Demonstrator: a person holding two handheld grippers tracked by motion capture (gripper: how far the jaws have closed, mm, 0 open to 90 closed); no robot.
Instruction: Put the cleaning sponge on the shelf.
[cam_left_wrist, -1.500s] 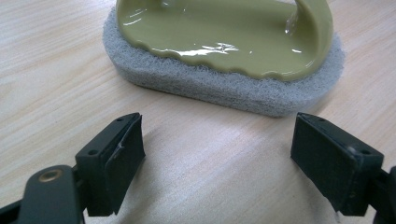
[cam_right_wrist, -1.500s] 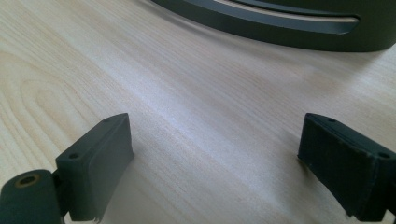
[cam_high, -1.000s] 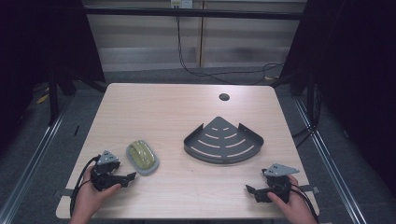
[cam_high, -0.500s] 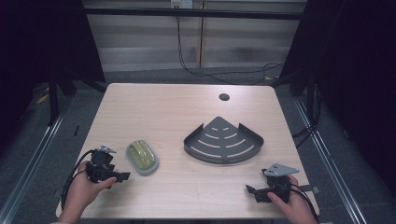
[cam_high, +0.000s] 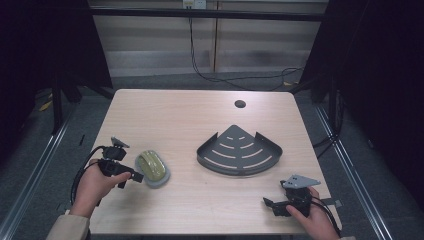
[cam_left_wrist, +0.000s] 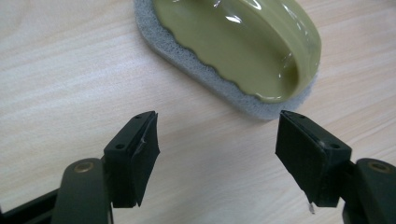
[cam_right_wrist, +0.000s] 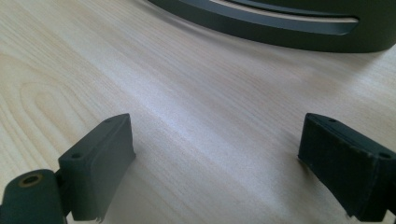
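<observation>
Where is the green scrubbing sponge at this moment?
In the high view, the green scrubbing sponge lies on the table's front left part, just right of the open left claw and left of the dark corner shelf.

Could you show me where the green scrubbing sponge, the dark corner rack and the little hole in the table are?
sponge (cam_high: 151, 165): high view, on its green handle top.
corner rack (cam_high: 239, 153): high view, on its slotted floor.
table hole (cam_high: 240, 104): high view, at the hole's centre.

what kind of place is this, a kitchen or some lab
Most likely a lab recording station, not a kitchen: a bare wooden table ringed by dark curtains, cables on the floor, and a person holding a gripper in each hand.
</observation>
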